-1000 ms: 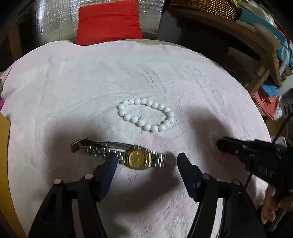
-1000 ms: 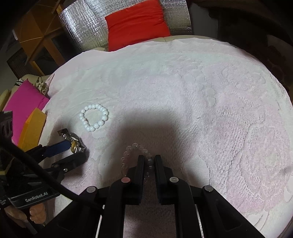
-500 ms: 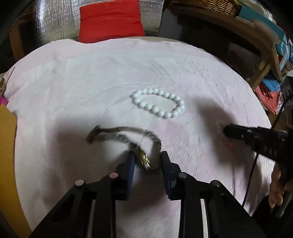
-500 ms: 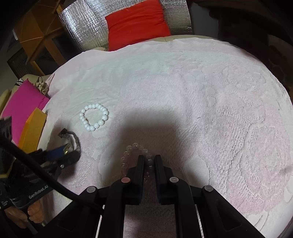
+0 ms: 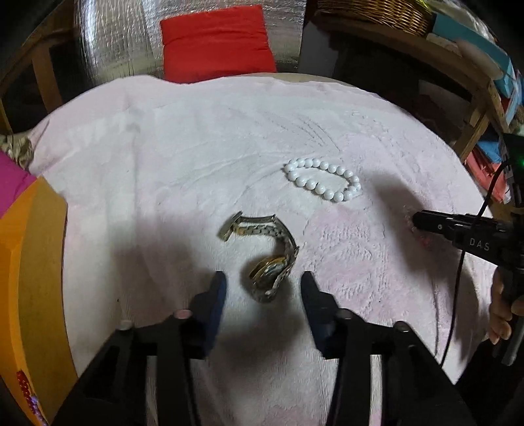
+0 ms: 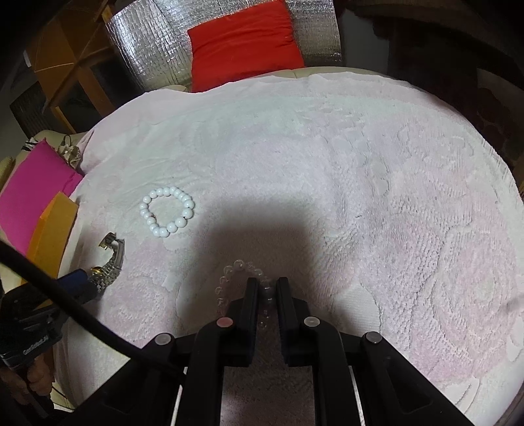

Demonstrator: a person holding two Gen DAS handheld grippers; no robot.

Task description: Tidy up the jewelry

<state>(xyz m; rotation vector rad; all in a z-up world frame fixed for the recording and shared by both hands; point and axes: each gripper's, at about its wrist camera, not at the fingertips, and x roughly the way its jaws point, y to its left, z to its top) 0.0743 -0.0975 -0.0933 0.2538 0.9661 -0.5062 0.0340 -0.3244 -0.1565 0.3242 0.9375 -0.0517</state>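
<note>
A gold-faced watch (image 5: pixel 268 259) with a steel band lies curled on the pale pink towel (image 5: pixel 196 164), its case tipped on edge. It sits between the fingers of my left gripper (image 5: pixel 263 288), whose jaws are opening and stand clear of it on both sides. A white bead bracelet (image 5: pixel 322 183) rests farther back to the right. In the right wrist view my right gripper (image 6: pixel 266 285) is shut on a clear bead bracelet (image 6: pixel 229 278), low on the towel. The watch (image 6: pixel 113 259) and white bead bracelet (image 6: pixel 167 211) show at its left.
An orange box (image 5: pixel 32 262) with a pink sheet (image 6: pixel 36 193) behind it borders the towel's left side. A red cushion (image 5: pixel 216 46) against silver foil stands at the back. A wicker basket (image 5: pixel 376 13) and wooden shelves fill the right. A hand (image 5: pixel 501 314) holds the right gripper.
My left gripper closed on the flat watch, bunched it into a curl, then spread its fingers off it while shifting left. The right gripper kept still, shut on the clear beads.
</note>
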